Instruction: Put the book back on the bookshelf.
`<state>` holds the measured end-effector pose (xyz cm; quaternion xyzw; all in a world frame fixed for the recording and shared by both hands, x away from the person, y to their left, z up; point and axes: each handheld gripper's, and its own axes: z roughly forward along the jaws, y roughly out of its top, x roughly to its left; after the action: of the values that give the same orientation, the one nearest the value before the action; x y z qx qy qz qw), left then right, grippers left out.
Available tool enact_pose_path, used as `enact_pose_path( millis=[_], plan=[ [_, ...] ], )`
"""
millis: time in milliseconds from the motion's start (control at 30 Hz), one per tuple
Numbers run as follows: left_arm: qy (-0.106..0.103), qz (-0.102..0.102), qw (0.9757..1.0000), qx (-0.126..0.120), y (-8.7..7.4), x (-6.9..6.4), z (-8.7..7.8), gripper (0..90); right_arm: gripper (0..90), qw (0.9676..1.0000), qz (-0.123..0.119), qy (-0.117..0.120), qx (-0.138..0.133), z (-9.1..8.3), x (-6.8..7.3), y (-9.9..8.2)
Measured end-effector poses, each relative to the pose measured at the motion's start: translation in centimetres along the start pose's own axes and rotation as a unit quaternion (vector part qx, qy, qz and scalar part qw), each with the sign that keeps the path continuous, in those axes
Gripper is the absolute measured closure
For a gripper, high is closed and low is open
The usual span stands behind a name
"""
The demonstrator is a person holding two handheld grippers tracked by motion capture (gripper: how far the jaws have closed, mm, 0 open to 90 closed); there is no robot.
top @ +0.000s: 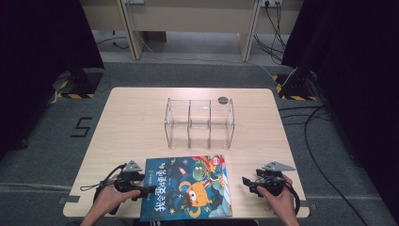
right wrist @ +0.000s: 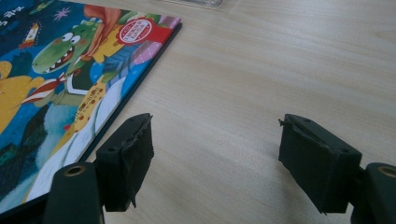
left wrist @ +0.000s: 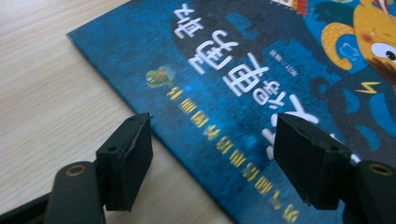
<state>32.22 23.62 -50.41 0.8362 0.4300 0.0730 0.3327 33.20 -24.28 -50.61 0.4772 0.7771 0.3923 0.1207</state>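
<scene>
- Two grippers are low over the near part of a light wooden desk [top: 141,122], one in each hand of a person whose forearms come in from the bottom of the high view.
- A picture book [top: 187,187] lies flat on the desk between them, close to the near edge. Its cover is dark blue, with an orange monster, a green dinosaur and large white characters.
- The left gripper [top: 149,189] is at the left edge of the book. In the left gripper view its two black jaws stand apart, one over the bare wood beside the book [left wrist: 243,93] and the other over the blue cover, so the edge of the book passes between them. The pads do not press on the book, as far as I can see.
- The right gripper [top: 245,182] is just beside the right edge of the book, not touching it. In the right gripper view its jaws are spread wide over bare wood, with nothing between them, and the book [right wrist: 60,70] lies to their left.
- A clear plastic box [top: 199,123] with three compartments stands in the middle of the desk, well apart from the book, further from the person.
- A small dark round disc [top: 223,100] lies on the desk just behind the box.
</scene>
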Motion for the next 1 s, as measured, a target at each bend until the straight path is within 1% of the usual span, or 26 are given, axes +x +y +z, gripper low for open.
enact_pose_path(
  millis=[33,100,200,233,300,333,433,467,533,567,633,667,733,767,833,967,1000],
  plan=[
    [0.005,0.004,1.0000,0.001,0.0,-0.1,0.0,28.5,26.7,1.0000,0.001,0.001,0.000,0.0,0.0,0.0],
    [0.005,0.003,1.0000,0.000,0.1,-0.2,0.1,29.4,26.7,1.0000,0.000,0.003,0.000,0.0,0.0,0.0],
    [0.003,-0.005,1.0000,-0.006,0.1,-0.1,0.1,31.7,26.7,1.0000,0.000,0.006,0.001,0.0,0.0,0.0],
    [0.003,-0.003,1.0000,-0.005,0.2,-0.3,0.2,32.2,26.7,1.0000,0.003,0.007,0.000,0.0,0.0,0.0],
    [0.002,-0.001,1.0000,-0.004,0.2,-0.4,0.2,32.1,26.7,1.0000,0.003,0.008,0.000,0.0,0.0,0.0],
    [0.000,0.000,1.0000,-0.003,0.3,-0.5,0.3,32.1,26.7,1.0000,0.001,0.008,0.001,0.0,0.0,0.0],
    [-0.009,0.004,0.9999,-0.004,0.4,-1.2,0.6,33.4,26.7,0.9999,0.009,0.011,0.002,0.1,0.0,0.0],
    [-0.009,0.004,0.9999,-0.004,0.4,-1.2,0.6,33.6,26.7,0.9999,0.004,0.012,0.002,0.1,-0.1,-0.1],
    [-0.015,0.011,0.9998,-0.004,0.6,-1.6,0.8,33.8,26.7,0.9999,0.006,0.013,0.004,0.1,0.0,-0.1],
    [-0.014,0.016,0.9998,-0.006,0.8,-2.0,1.1,34.4,26.7,0.9999,0.006,0.012,0.001,0.1,-0.1,-0.1],
    [-0.013,0.018,0.9997,-0.006,0.9,-2.2,1.2,34.4,26.8,0.9999,0.008,0.013,0.000,0.1,-0.1,0.0],
    [-0.014,0.020,0.9997,-0.005,1.0,-2.5,1.3,34.4,27.3,0.9998,0.010,0.017,0.000,0.0,-0.2,-0.1],
    [-0.014,0.021,0.9997,-0.006,1.0,-2.6,1.4,34.5,27.3,0.9998,0.010,0.018,0.000,0.0,-0.2,-0.1],
    [-0.015,0.020,0.9997,-0.005,1.1,-2.8,1.5,35.3,27.3,0.9997,0.017,0.019,0.000,0.0,-0.2,-0.1],
    [-0.014,0.021,0.9997,-0.005,1.1,-2.9,1.5,35.4,27.4,0.9997,0.016,0.020,-0.002,0.0,-0.3,-0.1],
    [-0.021,0.026,0.9994,-0.008,1.2,-3.3,1.7,36.0,28.6,0.9995,0.018,0.026,-0.001,-0.1,-0.3,-0.1],
    [-0.027,0.029,0.9992,-0.005,1.1,-3.3,1.6,36.5,29.5,0.9994,0.020,0.028,-0.001,-0.1,-0.2,0.0]
  ],
)
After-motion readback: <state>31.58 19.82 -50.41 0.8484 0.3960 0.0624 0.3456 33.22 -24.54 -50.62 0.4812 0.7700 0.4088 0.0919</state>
